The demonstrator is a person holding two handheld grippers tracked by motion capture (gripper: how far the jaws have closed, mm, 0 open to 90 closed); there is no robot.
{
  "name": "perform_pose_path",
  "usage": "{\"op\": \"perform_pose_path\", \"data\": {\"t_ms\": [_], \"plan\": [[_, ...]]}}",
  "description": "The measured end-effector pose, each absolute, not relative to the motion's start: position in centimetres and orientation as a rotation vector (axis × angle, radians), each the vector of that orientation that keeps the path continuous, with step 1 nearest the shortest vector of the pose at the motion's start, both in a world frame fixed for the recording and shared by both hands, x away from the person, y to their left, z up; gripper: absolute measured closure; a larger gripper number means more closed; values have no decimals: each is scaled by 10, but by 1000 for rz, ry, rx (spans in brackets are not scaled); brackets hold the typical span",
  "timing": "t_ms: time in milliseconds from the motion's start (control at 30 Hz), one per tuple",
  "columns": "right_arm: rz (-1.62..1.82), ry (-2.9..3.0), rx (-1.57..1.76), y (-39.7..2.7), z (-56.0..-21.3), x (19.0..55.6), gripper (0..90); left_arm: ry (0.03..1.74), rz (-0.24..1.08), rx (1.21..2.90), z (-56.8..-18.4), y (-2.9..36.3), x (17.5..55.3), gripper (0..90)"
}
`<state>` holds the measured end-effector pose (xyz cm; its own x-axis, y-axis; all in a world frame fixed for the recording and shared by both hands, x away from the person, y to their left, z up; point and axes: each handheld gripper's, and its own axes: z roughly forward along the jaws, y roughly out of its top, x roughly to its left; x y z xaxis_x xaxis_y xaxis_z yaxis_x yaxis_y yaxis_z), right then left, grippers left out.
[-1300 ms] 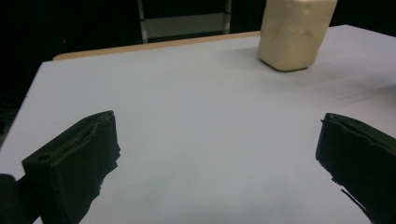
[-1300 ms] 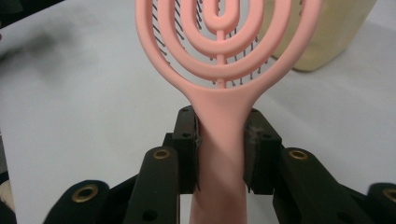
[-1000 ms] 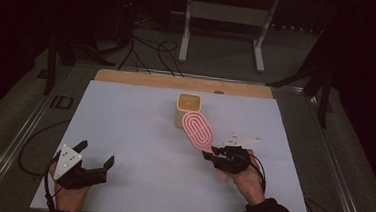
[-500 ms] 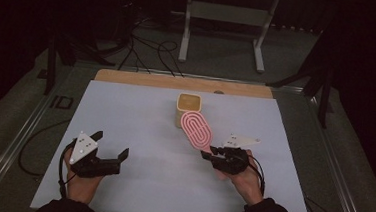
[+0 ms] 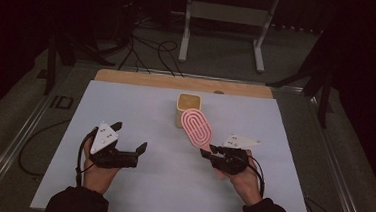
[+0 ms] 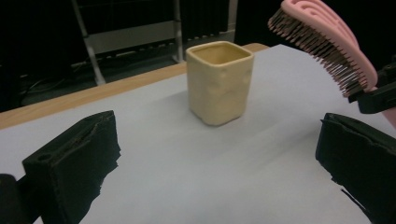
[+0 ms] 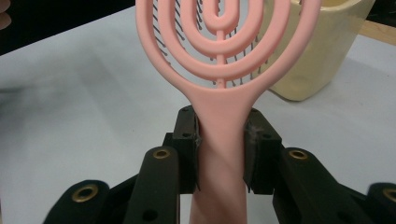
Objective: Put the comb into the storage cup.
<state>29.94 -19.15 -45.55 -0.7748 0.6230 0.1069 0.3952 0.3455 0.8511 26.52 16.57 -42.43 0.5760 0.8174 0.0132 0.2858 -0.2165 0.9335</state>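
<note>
The pink hairbrush (image 5: 199, 127) was clamped by its handle in the right gripper (image 5: 212, 152), head slanted toward the yellow cup (image 5: 188, 110) just beyond, while the left gripper (image 5: 129, 141) was held wide apart and empty.

The pink hairbrush (image 5: 198, 127) has an oval head cut through with looping open rings, and dark bristles (image 6: 322, 53) on its underside. Its smooth handle (image 7: 219, 154) is clamped between the two pads of the right tool (image 5: 212, 151), which holds it off the table (image 5: 140, 107) with the head tilted up and away, toward the cup (image 5: 188, 109). The cup is pale yellow, squarish with rounded corners, and stands upright and open-topped near the table's far middle. The brush head hangs just beside it, its far end overlapping the cup's near side in the high view; contact cannot be told.
</note>
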Motion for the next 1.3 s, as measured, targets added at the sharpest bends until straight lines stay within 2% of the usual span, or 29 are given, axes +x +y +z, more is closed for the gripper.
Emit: {"op": "perform_pose_path", "data": {"t_ms": [700, 1300], "plan": [[1428, 2338, 943, -188, -457, 299, 701, 893, 553, 1794, -419, 130, 281, 1], [1449, 2325, 945, -185, -457, 297, 701, 813, 499, 1806, -418, 88, 291, 0]]}}
